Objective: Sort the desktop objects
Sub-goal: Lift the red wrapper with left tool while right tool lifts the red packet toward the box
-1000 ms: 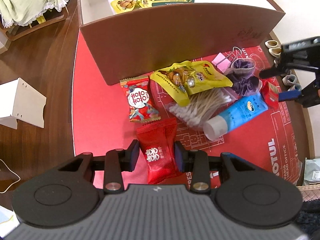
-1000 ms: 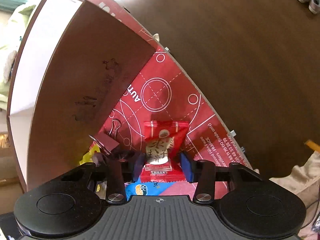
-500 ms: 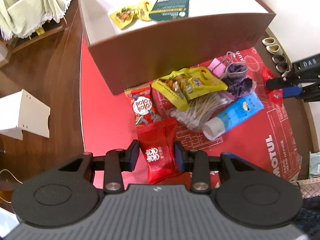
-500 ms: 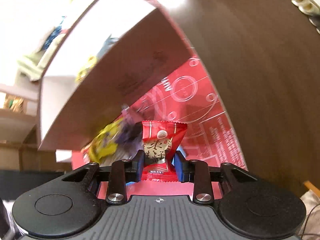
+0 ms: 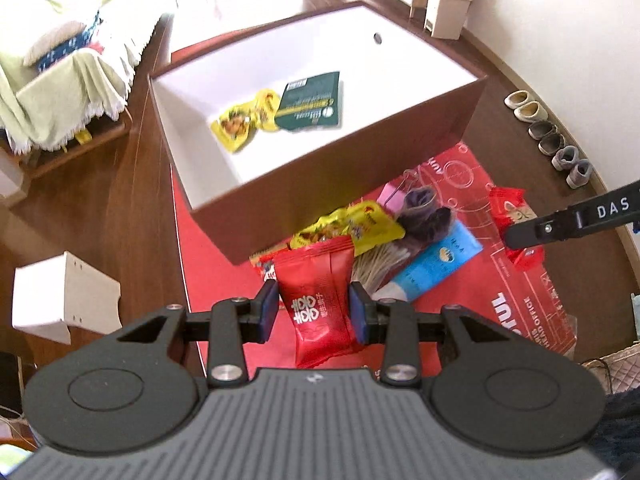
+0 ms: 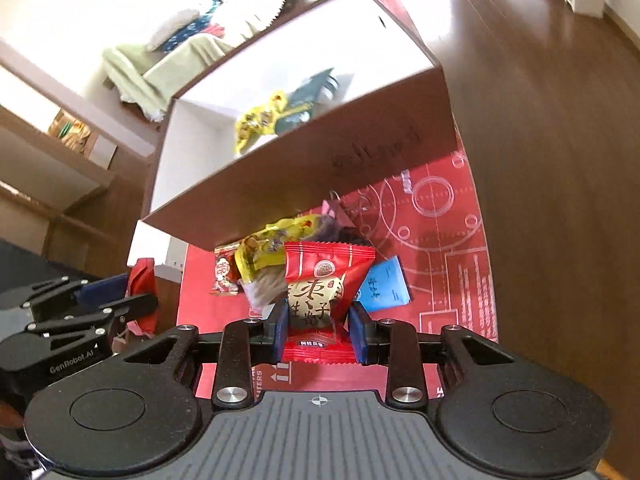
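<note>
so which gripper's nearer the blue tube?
Right. The right gripper, shut on its red date candy, hangs just beside the blue tube. The left gripper, holding a red packet, sits farther off, past the cotton swabs.

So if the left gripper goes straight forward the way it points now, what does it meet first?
Probably the pile on the red mat: past the red packet in the left gripper, the yellow snack bag lies just before the brown box. Depth is unclear.
</note>
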Tool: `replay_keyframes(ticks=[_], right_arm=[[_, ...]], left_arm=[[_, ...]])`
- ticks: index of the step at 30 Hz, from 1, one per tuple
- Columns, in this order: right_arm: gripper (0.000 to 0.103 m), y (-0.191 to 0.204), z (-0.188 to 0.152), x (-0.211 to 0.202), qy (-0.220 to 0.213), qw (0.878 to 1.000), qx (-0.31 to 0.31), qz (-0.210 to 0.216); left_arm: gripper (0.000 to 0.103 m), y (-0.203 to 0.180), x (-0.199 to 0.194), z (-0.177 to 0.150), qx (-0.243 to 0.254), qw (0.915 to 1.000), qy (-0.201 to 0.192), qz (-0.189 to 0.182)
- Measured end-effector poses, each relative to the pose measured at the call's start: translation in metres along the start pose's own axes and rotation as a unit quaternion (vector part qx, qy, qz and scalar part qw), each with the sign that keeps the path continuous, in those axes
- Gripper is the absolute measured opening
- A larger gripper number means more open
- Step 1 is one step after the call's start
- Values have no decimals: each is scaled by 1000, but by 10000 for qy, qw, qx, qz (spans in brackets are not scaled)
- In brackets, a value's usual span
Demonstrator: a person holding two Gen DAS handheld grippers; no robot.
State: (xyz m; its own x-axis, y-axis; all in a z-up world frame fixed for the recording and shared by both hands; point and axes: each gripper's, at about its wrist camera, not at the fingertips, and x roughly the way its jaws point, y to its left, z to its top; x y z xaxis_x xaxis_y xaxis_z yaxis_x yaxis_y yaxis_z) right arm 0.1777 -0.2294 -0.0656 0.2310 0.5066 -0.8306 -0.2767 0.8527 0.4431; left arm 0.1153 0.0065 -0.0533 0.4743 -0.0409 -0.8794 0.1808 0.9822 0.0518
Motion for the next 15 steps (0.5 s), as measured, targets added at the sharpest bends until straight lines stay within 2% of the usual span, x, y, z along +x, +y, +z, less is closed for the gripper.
replay_keyframes(ticks=[15], right_arm=[[31,14,4,-11,-106,9995,-287,-95]], left_arm=[[32,-8,-16,5,154,9998,-139,-39]])
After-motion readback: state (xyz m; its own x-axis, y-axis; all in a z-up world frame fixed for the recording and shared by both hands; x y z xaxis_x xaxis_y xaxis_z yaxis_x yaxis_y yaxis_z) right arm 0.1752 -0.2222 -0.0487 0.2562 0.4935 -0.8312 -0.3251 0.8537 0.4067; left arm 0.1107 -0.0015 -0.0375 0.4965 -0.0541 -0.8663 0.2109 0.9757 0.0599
